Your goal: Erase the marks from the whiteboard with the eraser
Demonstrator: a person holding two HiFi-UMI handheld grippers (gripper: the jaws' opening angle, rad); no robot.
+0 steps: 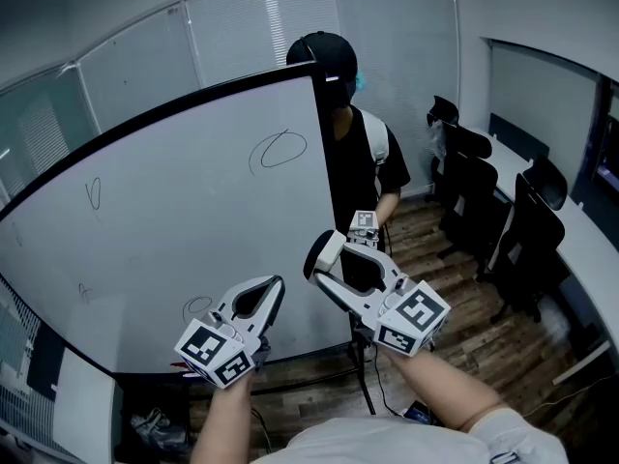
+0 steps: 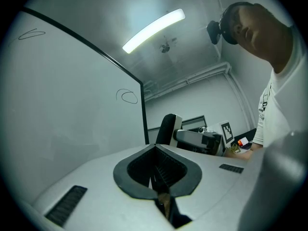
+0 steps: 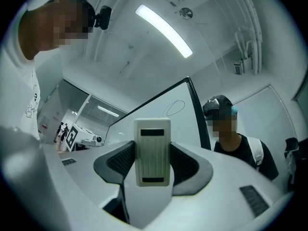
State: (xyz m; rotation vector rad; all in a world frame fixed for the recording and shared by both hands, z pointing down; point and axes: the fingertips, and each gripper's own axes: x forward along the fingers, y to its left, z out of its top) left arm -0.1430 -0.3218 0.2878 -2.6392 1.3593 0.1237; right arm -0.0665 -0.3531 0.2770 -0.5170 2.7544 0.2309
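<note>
The eraser (image 1: pixel 325 252) sits at the middle of the head view, pinched upright between your right tongs (image 1: pixel 343 254). In the right gripper view its ribbed pale face (image 3: pixel 153 150) fills the gap between the two dark pads. It is held in front of the right edge of the whiteboard (image 1: pixel 193 230) and looks clear of the surface. Your left tongs (image 1: pixel 274 288) are pressed together on nothing, low in the frame before the board's bottom. Four marks show on the board: an oval (image 1: pixel 280 150) at upper right, a small loop (image 1: pixel 94 191) at left, a faint scribble (image 1: pixel 85 291) at lower left and a loop (image 1: pixel 198 305) just beside your left tongs. A person in a black cap (image 1: pixel 353 153) stands behind the board's right edge, with black chairs (image 1: pixel 484 201) at the right of the frame
</note>
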